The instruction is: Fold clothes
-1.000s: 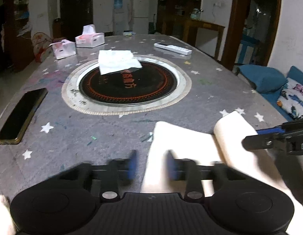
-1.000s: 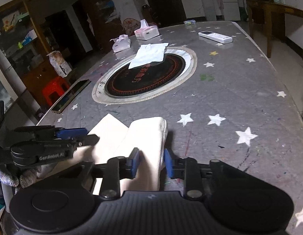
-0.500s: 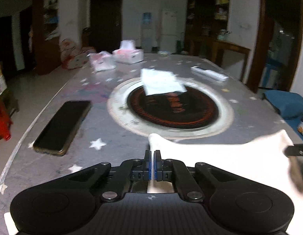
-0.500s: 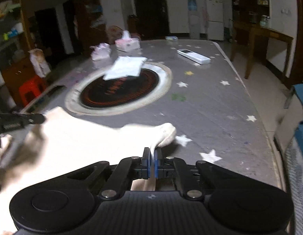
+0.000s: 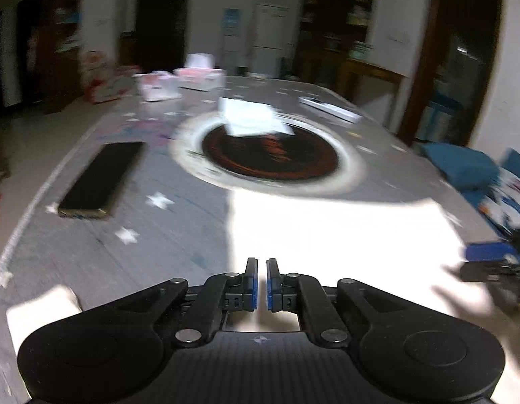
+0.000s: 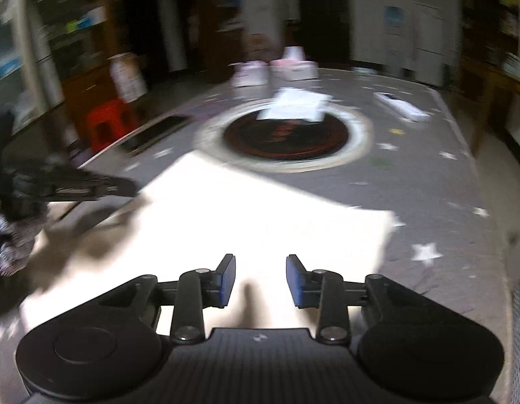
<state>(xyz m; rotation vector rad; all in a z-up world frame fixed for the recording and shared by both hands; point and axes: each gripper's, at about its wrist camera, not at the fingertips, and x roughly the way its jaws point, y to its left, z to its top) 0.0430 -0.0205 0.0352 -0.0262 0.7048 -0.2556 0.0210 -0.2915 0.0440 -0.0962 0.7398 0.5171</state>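
Observation:
A white cloth (image 5: 344,235) lies spread flat on the grey star-patterned table (image 5: 152,252), its near edge under both grippers. My left gripper (image 5: 262,284) sits at the cloth's near left corner, its jaws only a narrow slit apart with white cloth showing between them. My right gripper (image 6: 260,279) stands open over the near edge of the cloth (image 6: 260,215), with nothing pinched between its fingers. The right gripper (image 5: 495,269) also shows at the right edge of the left wrist view. The left gripper (image 6: 91,187) shows at the left of the right wrist view. Both views are blurred.
A round black hotplate (image 5: 270,155) with a white tissue (image 5: 253,119) on it lies beyond the cloth. A black phone (image 5: 98,178) lies at the left, a white remote (image 5: 330,109) at the far right, tissue boxes (image 5: 199,74) at the back. Another white piece (image 5: 41,316) lies near left.
The cloth went from folded and lifted to spread flat on the table. The right gripper, shut on it half a second ago, has opened; the left jaws have parted slightly.

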